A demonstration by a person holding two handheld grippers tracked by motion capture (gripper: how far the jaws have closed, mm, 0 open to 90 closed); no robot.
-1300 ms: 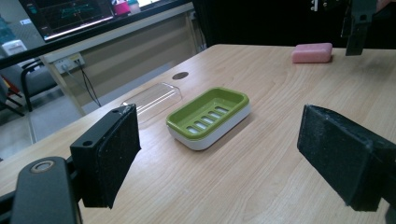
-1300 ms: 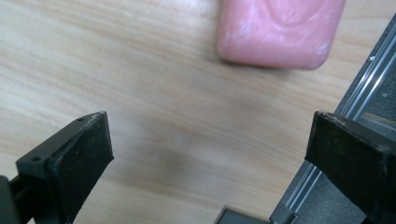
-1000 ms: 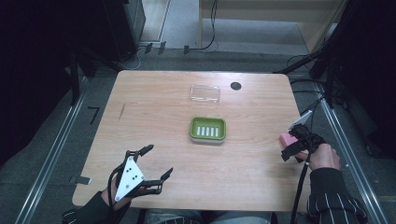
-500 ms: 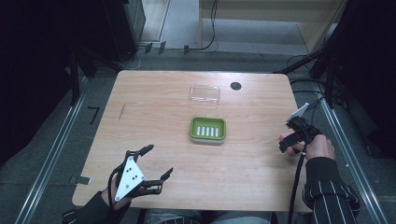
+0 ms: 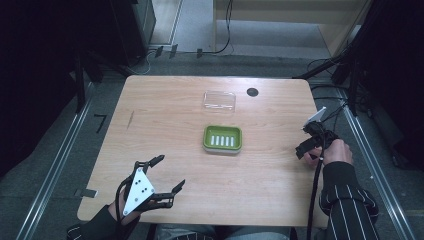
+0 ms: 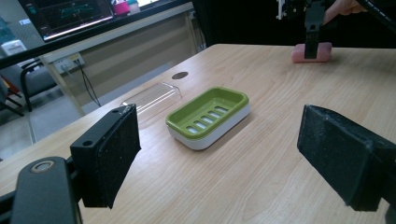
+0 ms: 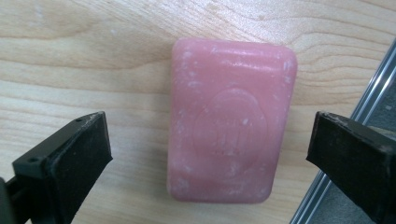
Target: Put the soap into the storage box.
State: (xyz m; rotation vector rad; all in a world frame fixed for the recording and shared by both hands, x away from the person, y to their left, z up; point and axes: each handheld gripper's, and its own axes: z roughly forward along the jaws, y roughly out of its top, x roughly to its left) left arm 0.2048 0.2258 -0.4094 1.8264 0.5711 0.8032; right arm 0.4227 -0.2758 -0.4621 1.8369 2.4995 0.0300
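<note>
The pink soap [image 7: 232,122] lies flat on the table [image 5: 165,125] at the right edge of the high view, its long axis running up the right claw view. The right claw [image 7: 205,154] hangs directly over it, released, jaws flanking its long sides. The left claw [image 5: 167,175], also released, sits lower left, far off; the green soap dish [image 5: 223,138] waits mid-table.

soap [image 7: 231,123]: pink, waxy, matt, white-scuffed
table [image 5: 165,125]: pale wood grain, smooth
dish [image 6: 208,112]: glossy green plastic
lid [image 6: 152,99]: clear plastic
</note>
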